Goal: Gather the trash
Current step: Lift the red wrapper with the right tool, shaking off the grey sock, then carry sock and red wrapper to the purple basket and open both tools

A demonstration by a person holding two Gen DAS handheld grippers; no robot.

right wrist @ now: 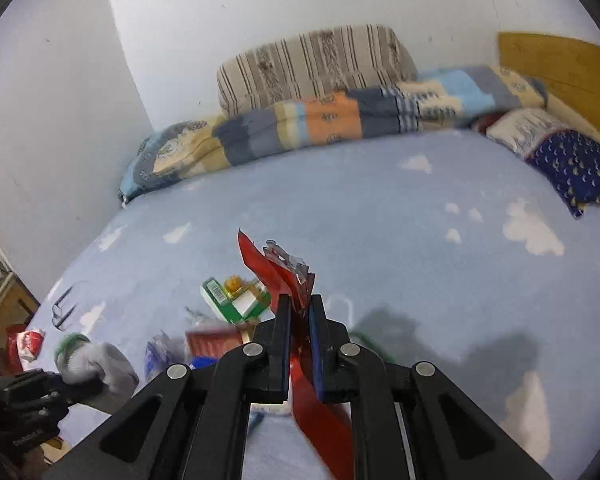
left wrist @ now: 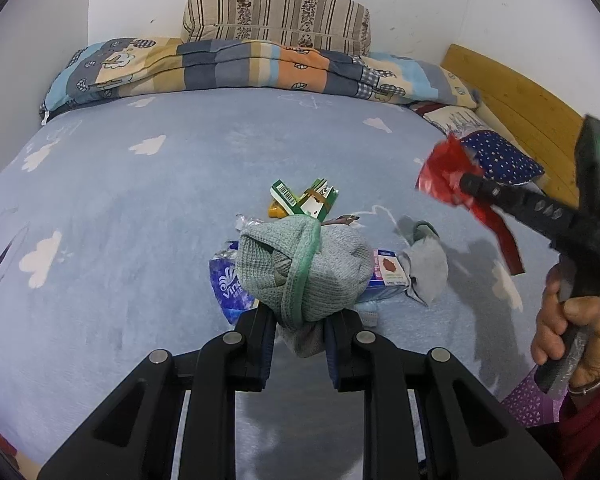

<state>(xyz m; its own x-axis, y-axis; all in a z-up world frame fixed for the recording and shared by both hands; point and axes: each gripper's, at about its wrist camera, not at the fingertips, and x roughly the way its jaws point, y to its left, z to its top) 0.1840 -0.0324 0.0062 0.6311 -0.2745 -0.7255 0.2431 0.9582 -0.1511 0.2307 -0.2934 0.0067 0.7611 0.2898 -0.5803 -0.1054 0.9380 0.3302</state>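
Observation:
My left gripper is shut on a bunched grey knit cloth with a green trim, held just above a heap of litter on the blue bed sheet. The heap holds a green carton, a blue tissue pack, a small red-and-blue box and a grey sock. My right gripper is shut on a crumpled red wrapper, lifted off the bed. In the left wrist view it hangs at the right with the red wrapper. The green carton lies just beyond it.
A folded patchwork blanket and a striped cushion lie along the far wall. A star-patterned pillow rests by the wooden headboard. A person's hand holds the right gripper. A red-and-white bag sits beside the bed.

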